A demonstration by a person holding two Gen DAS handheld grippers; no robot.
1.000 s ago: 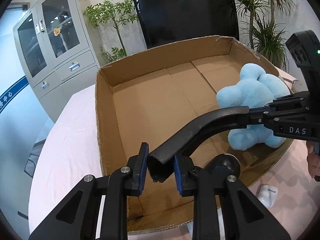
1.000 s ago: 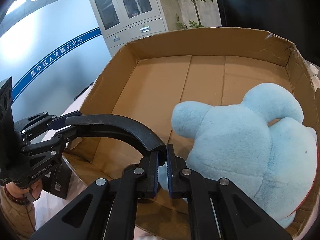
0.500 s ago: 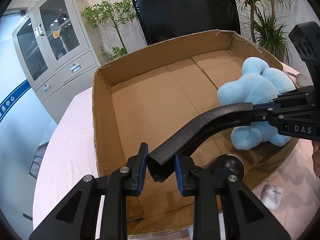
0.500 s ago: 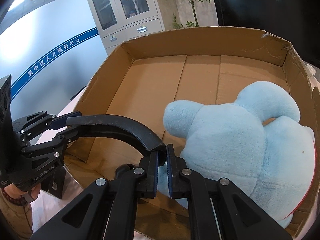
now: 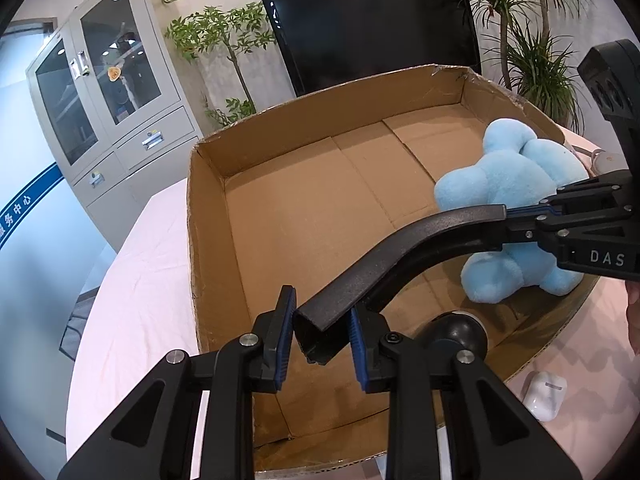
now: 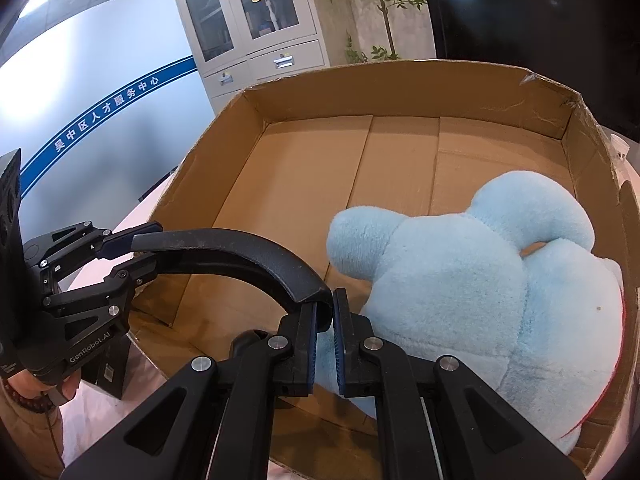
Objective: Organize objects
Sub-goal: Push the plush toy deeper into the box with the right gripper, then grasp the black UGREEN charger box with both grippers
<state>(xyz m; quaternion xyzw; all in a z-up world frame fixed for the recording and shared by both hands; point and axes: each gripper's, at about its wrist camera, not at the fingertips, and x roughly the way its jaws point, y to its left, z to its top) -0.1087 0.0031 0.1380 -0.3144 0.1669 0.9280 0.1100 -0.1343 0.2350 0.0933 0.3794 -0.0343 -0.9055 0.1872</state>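
A black curved bar hangs over the open cardboard box, held at both ends. My left gripper is shut on its thick hollow end. My right gripper is shut on its thin end. Each gripper shows in the other's view: the right one at the right, the left one at the left. A light blue plush toy lies inside the box against its right wall, also seen as the plush. A black rounded knob shows below the bar; what it belongs to is unclear.
The box stands on a table with a pale pink cloth. A white earbud case lies outside the box's near right corner. A small black box sits by the near left corner. A grey cabinet, a dark screen and plants stand behind.
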